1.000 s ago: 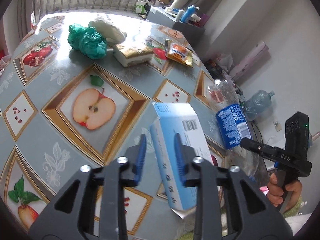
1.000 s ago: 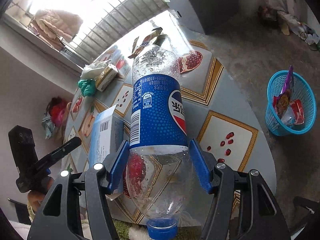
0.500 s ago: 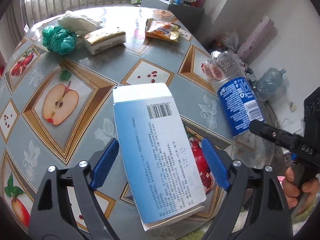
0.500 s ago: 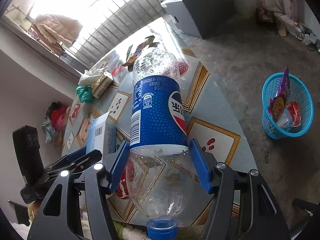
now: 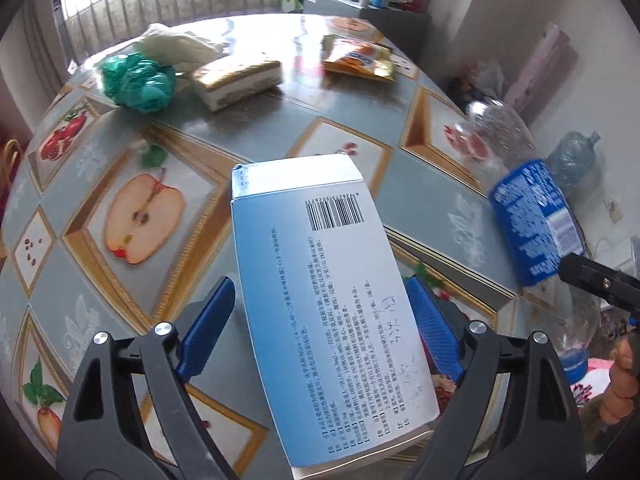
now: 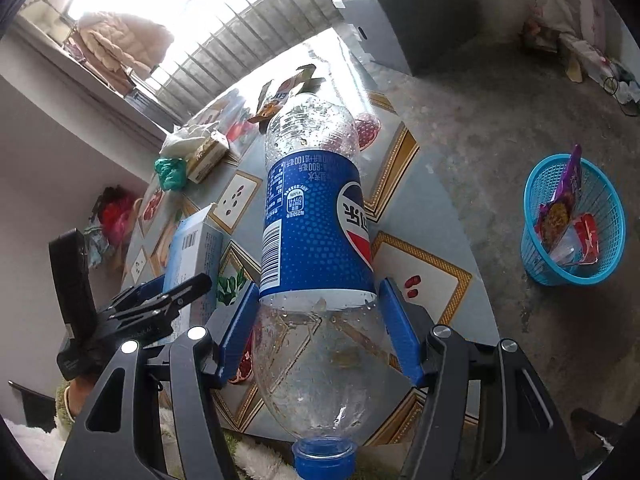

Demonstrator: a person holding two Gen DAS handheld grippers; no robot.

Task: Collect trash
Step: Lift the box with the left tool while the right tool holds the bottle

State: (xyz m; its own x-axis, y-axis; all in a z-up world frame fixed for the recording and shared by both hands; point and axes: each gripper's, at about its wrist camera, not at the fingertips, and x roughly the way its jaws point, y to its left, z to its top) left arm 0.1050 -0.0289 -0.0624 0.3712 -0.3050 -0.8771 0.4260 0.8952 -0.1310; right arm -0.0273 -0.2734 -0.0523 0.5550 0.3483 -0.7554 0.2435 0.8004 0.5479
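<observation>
Now my left gripper (image 5: 316,320) stands wide, pads clear of the box (image 5: 320,300) between them at the table's (image 5: 420,196) near edge. Right gripper (image 6: 318,332) clamps the bottle (image 6: 316,240), cap toward me, over that edge.

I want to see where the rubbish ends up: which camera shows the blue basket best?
The right wrist view: the blue basket stands on the floor beside the table, wrappers inside. The left wrist view does not show it at all.
</observation>
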